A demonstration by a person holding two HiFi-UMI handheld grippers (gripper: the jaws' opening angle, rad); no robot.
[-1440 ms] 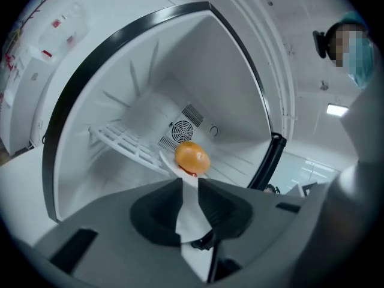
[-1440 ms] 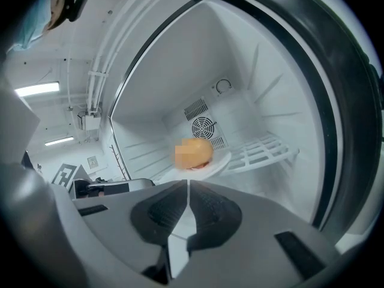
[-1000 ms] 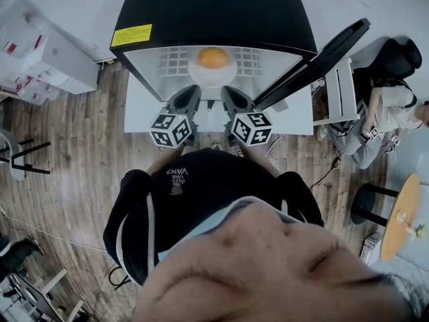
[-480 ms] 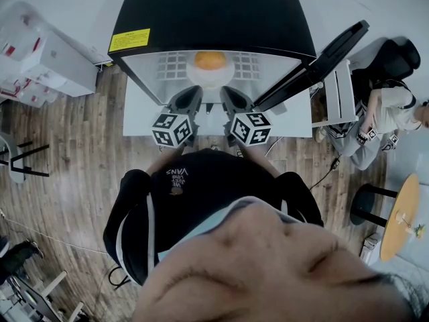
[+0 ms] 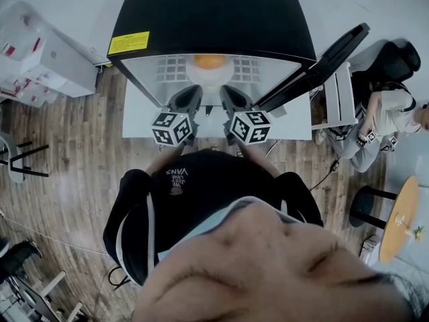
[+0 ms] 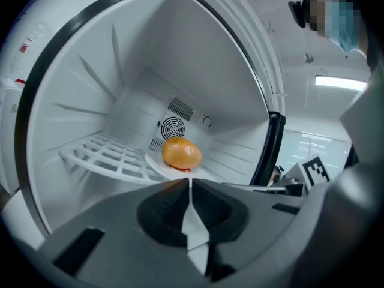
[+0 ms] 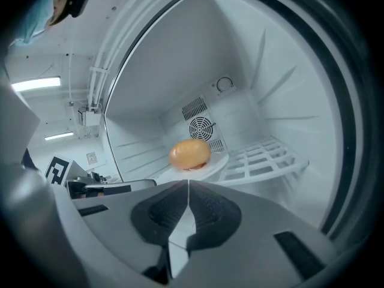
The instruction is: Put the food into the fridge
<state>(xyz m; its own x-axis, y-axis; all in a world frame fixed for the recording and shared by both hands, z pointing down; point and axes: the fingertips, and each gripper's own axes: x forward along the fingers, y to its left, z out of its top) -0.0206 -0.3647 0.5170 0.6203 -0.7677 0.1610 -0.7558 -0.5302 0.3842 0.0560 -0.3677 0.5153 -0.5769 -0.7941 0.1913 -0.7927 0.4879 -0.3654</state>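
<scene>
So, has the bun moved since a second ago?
Yes, slightly deeper: the bun now tucks partly under the fridge's black top edge, which it cleared before.

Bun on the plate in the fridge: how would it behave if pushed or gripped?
The bun looks domed and loose on its smooth white plate, so a push would probably slide or tip it. It looks soft and light; a firm pinch would likely dent it.
</scene>
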